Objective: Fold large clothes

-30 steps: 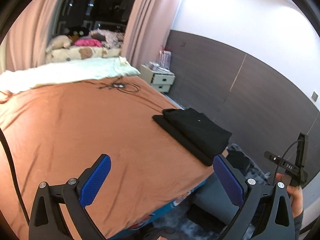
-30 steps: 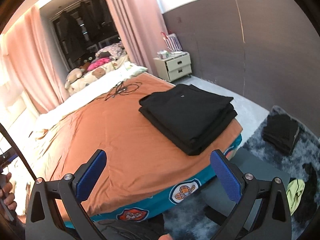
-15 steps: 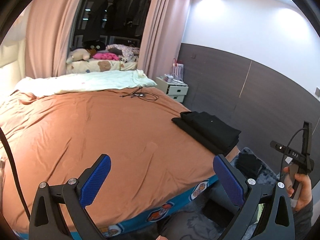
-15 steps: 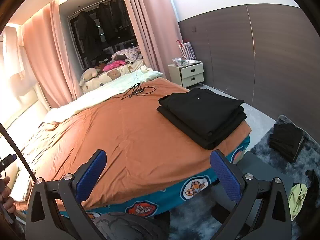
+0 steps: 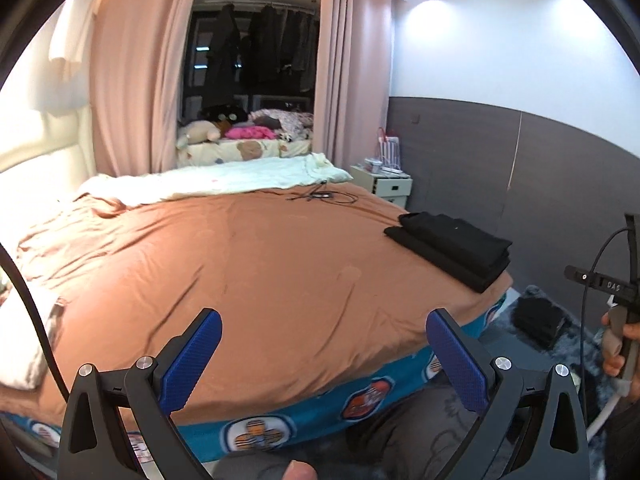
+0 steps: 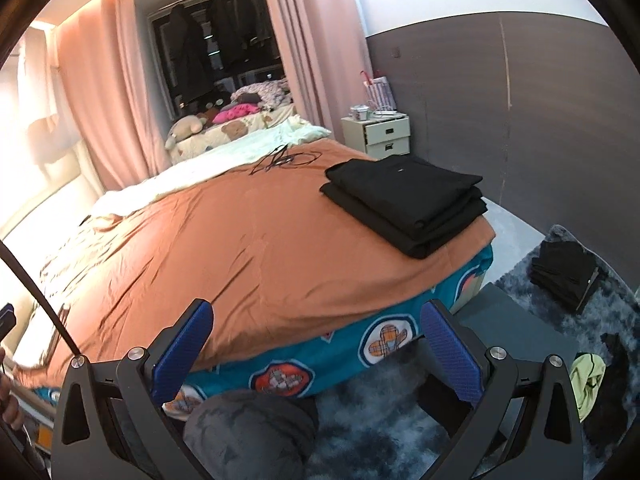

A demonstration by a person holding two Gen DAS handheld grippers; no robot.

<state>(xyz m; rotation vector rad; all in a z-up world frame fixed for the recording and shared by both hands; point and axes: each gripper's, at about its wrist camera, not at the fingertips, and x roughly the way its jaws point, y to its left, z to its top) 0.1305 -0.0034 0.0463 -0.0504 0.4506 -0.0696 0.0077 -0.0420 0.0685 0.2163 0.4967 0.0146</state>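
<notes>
Left gripper [image 5: 322, 346]: fingers [image 5: 192, 356] spread wide, nothing held between the blue pads. Right gripper [image 6: 316, 340]: same, spread wide and empty. Both are held off the near edge of the bed [image 6: 280, 236], above the floor side and aimed across the mattress; no fabric is touched.

Folded black clothes [image 6: 404, 196] are stacked at the near right corner of the bed, edges roughly squared, one garment on another. Placement at the corner is judged deliberate: the middle of the orange sheet [image 5: 248, 264] is kept available as a folding surface. That stack looks finished.

A second dark pile [image 6: 564, 276] is seen on the grey rug [image 6: 520, 292] beside the bed's right edge, probably the supply still to be folded; whether it is folded cannot be told. A yellow-green item [image 6: 586, 376] lies on the rug nearer the right gripper.

Pose: both grippers are held level, side by side, well apart, backed away from the bed. Judged as a pause between garments, with a reach down to the rug likely required next.
</notes>
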